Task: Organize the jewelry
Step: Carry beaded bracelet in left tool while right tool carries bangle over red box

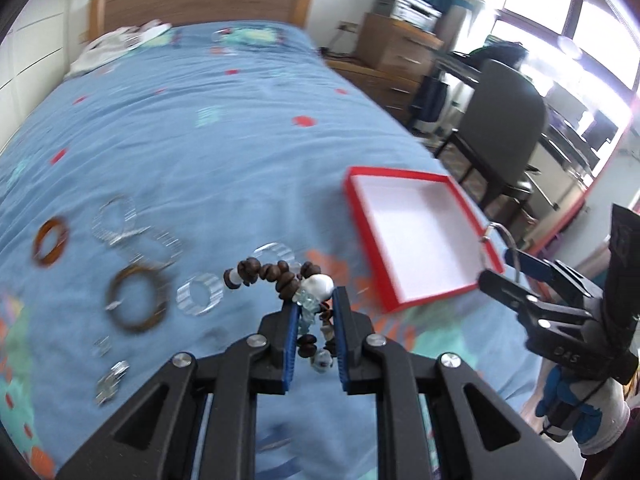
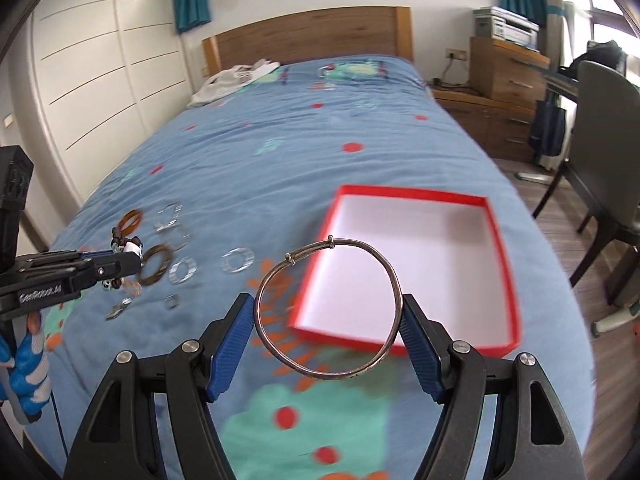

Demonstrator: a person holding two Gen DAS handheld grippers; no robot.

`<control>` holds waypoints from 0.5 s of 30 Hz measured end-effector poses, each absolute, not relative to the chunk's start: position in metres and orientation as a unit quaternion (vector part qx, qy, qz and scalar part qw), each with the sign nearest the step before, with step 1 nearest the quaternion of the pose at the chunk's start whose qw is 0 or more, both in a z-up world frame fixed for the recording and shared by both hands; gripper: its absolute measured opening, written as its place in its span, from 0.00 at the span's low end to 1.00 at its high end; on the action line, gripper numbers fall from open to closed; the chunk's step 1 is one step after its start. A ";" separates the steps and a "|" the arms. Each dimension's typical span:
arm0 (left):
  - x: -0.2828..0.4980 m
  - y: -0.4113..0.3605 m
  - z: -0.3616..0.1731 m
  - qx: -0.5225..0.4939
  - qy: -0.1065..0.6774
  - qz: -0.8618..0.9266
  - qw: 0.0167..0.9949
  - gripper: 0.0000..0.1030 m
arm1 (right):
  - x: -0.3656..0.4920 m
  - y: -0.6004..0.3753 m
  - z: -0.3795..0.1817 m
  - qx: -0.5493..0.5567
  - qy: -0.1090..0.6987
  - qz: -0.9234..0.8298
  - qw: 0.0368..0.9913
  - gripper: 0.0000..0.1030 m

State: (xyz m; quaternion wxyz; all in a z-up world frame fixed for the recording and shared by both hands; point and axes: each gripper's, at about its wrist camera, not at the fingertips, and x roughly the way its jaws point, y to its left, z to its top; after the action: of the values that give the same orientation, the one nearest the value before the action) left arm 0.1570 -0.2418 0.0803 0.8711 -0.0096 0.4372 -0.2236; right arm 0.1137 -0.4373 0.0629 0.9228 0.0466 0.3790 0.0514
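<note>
A beaded bracelet [image 1: 298, 298] of dark brown beads with a white bead and pale blue stones is pinched between the blue pads of the left claw [image 1: 316, 312], held above the bed [image 1: 224, 132], with part of the strand arching out to the left of the fingers. A thin metal bangle [image 2: 328, 308] is gripped across its width by the right claw [image 2: 328, 312], whose fingers are pressed against its two sides; the ring is held upright over the near left corner of a red box [image 2: 416, 196]. The box, white inside, is seen lying open on the blue bedspread, towards the bed's right edge. To the left, loose on the bedspread, other pieces are scattered: a brown bangle [image 1: 134, 300], two clear rings [image 1: 200, 294], an amber ring [image 1: 50, 242], some clear bracelets [image 1: 116, 216] and small silver pieces [image 1: 110, 384]. Farther off, white cloth [image 2: 236, 80] is lying near the wooden headboard [image 2: 308, 34], and a dark chair [image 1: 504, 120] and a wooden dresser [image 2: 506, 66] are seen beside the bed.
</note>
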 end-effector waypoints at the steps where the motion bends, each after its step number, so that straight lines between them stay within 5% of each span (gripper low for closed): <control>1: 0.163 -0.257 0.080 -0.006 0.436 -0.231 0.870 0.15 | 0.118 -0.445 0.062 0.048 0.379 0.047 0.923 0.70; 15: 0.226 -0.388 0.035 0.043 0.463 -0.278 0.840 0.15 | 0.167 -0.530 0.016 0.048 0.412 0.036 0.909 0.70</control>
State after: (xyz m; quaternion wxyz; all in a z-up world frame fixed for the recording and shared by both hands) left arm 0.2262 -0.3879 0.0350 0.8404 0.0427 0.4632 -0.2780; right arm 0.1671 -0.5295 0.0157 0.9091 0.0481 0.4122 0.0363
